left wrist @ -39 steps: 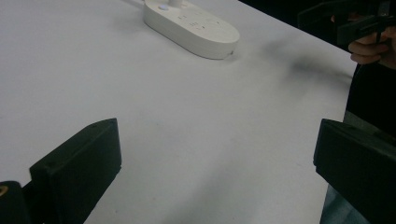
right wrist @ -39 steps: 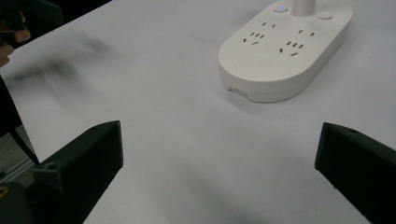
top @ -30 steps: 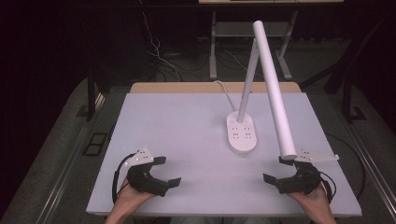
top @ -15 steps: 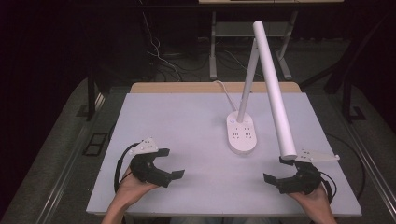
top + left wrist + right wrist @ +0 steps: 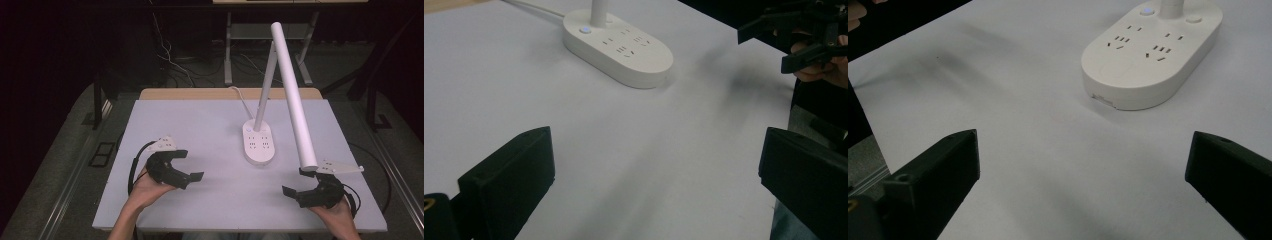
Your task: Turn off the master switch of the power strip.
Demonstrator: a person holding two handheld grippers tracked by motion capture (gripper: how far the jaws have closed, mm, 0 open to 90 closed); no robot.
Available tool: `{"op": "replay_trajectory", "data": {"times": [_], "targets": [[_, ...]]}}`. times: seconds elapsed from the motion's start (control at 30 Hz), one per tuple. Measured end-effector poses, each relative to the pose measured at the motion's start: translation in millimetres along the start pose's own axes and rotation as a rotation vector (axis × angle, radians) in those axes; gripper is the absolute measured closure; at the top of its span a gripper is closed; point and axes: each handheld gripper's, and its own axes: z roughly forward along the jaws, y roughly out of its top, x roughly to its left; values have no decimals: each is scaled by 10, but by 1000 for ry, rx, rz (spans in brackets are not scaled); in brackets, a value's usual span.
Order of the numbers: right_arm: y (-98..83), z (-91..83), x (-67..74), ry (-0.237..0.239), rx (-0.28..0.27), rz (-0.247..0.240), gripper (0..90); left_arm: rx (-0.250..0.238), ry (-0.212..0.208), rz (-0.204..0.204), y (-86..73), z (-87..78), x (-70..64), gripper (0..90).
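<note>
Grippers, left [image 5: 187, 164] and right [image 5: 295, 181], gape beside lamp base [image 5: 258, 143].

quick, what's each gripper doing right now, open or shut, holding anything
left gripper: open, holding nothing, above the table.
right gripper: open, holding nothing, near the lamp base.

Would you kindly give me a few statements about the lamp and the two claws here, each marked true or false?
1. Both the left claw and the right claw are open and hold nothing. True.
2. The lamp base has socket slots on its top. True.
3. The lamp lies flat on the table. False: it stands on its base, with its white tube head slanting down towards the right claw.
4. The left claw touches the lamp base. False: bare table lies between them.
5. A white cord runs from the base towards the table's far edge. True.
</note>
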Motion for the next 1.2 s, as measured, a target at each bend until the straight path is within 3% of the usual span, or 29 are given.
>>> {"op": "replay_trajectory", "data": {"times": [0.7, 1.2], "targets": [[-4, -2, -10, 5, 2, -6, 5, 33, -26, 25, 414, 278, 129, 2], [-4, -6, -15, 2, 3, 1, 5, 43, -22, 7, 610, 516, 285, 5]]}}
